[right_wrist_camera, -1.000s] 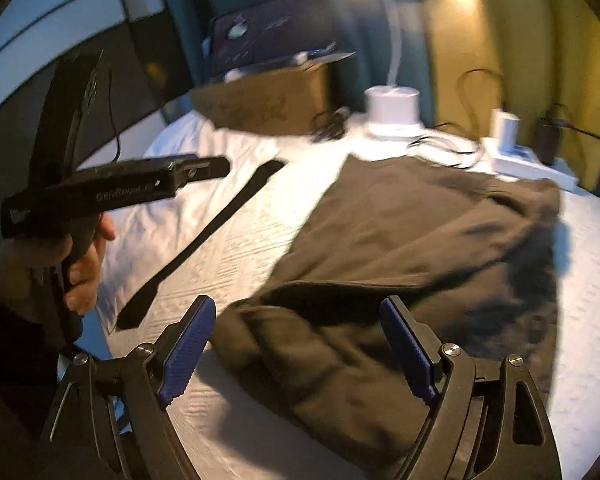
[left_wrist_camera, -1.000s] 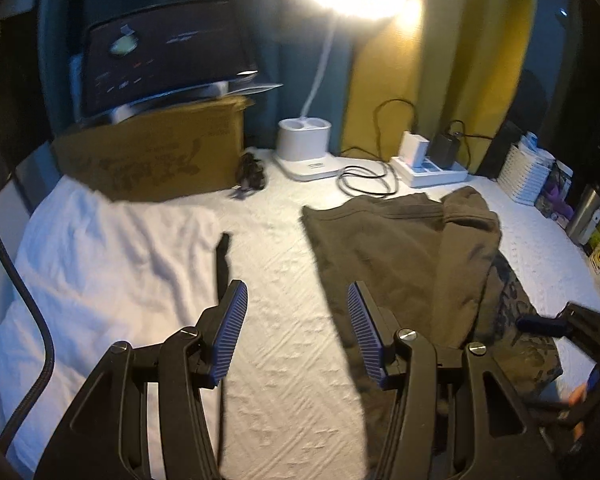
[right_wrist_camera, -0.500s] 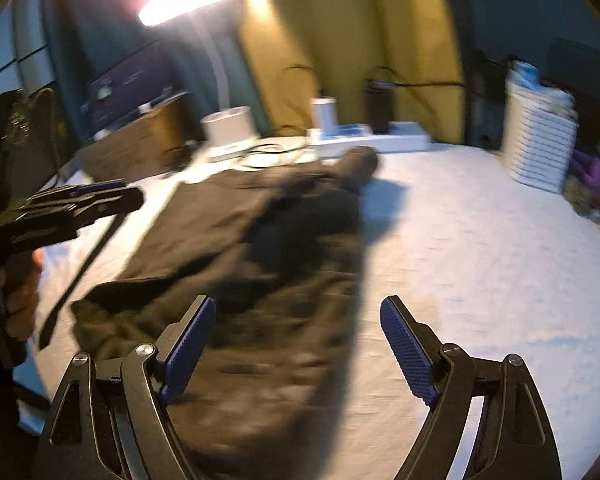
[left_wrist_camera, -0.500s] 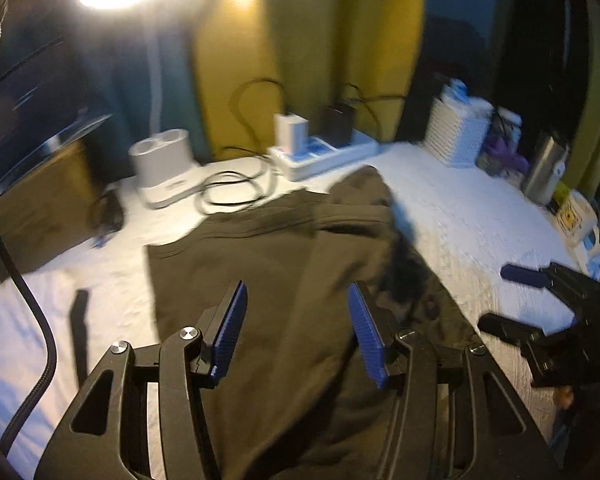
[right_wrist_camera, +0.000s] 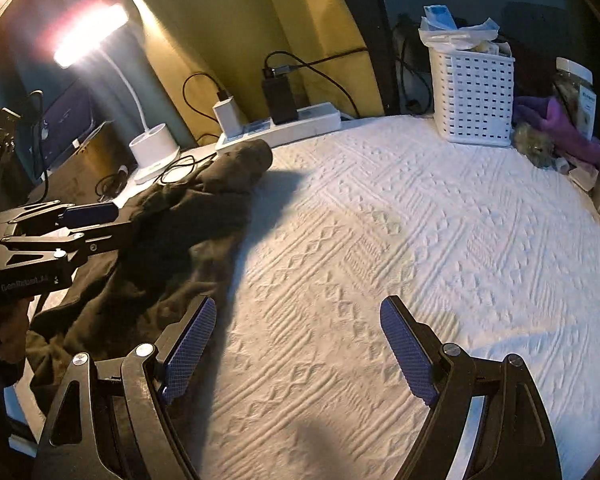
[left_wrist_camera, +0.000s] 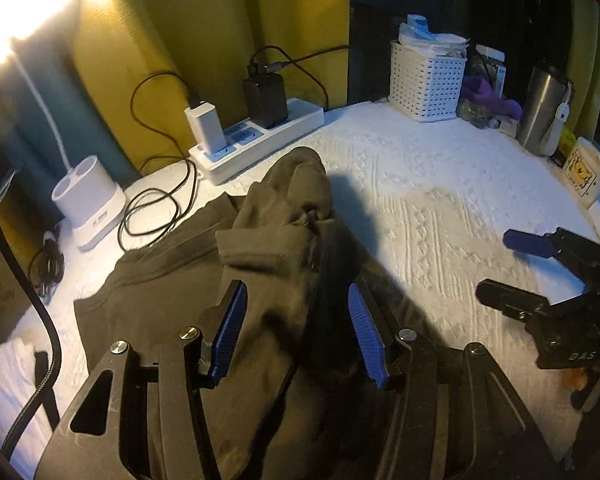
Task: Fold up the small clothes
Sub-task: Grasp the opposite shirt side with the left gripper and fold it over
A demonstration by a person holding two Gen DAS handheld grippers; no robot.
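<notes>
The white quilted cover [right_wrist_camera: 380, 240] stretches under me. On its left side lies the rumpled olive garment [left_wrist_camera: 172, 304], one end bunched up just beside the power strip [left_wrist_camera: 260, 140]. My left claw [left_wrist_camera: 296, 332] hangs over that cloth, jaws apart, gripping nothing. My right claw [right_wrist_camera: 296, 352] is spread wide above bare cover, empty

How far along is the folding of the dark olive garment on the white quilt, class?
Done: one side of the olive garment looks turned over onto itself. In hand: nothing; the left gripper hangs open above it, and the right gripper is open over the bare quilt. Left: the remaining folds and smoothing.
</notes>
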